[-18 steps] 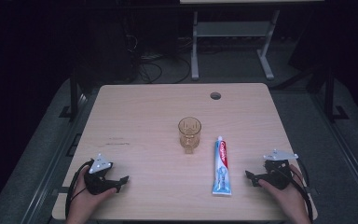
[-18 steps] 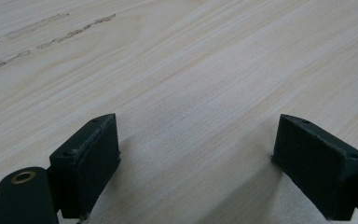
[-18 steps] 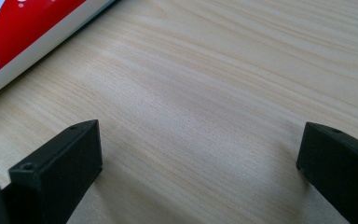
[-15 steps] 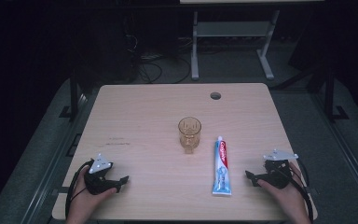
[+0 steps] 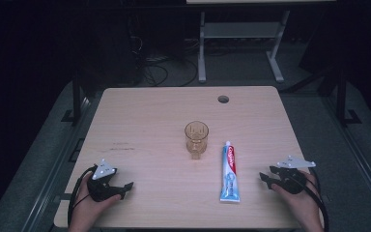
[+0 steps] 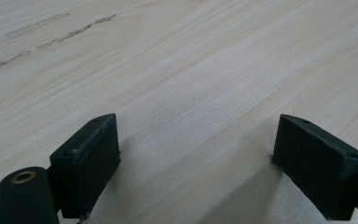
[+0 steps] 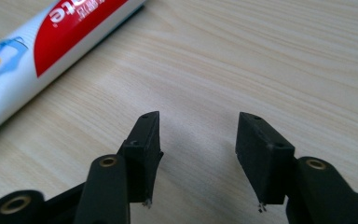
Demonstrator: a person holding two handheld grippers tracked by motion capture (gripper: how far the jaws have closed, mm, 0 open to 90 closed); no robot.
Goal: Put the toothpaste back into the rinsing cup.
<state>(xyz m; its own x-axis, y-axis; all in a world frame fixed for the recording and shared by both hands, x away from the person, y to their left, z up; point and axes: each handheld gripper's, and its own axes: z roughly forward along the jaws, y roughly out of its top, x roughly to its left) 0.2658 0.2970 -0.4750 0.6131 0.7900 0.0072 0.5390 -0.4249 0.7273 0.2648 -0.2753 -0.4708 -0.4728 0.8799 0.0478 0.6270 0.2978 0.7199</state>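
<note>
A clear amber glass [image 5: 196, 138] stands upright near the middle of the wooden table [image 5: 145, 121]. Just right of it lies a white, red and blue toothpaste tube [image 5: 230, 171], lengthwise toward me; its red end also crosses the top left of the right gripper view [image 7: 51, 32]. My left gripper [image 5: 125, 187] rests near the front left corner, open, with bare wood between its jaws [image 6: 196, 149]. My right gripper [image 5: 263, 178] rests at the front right, a short way right of the tube, open and holding nothing [image 7: 198, 135].
A round cable hole [image 5: 223, 99] sits near the table's far edge. Faint pencil-like marks [image 5: 121, 146] streak the wood left of the glass, also seen as smudges [image 6: 51, 30]. Beyond the table are a metal frame [image 5: 236, 34] and cables on a dark floor.
</note>
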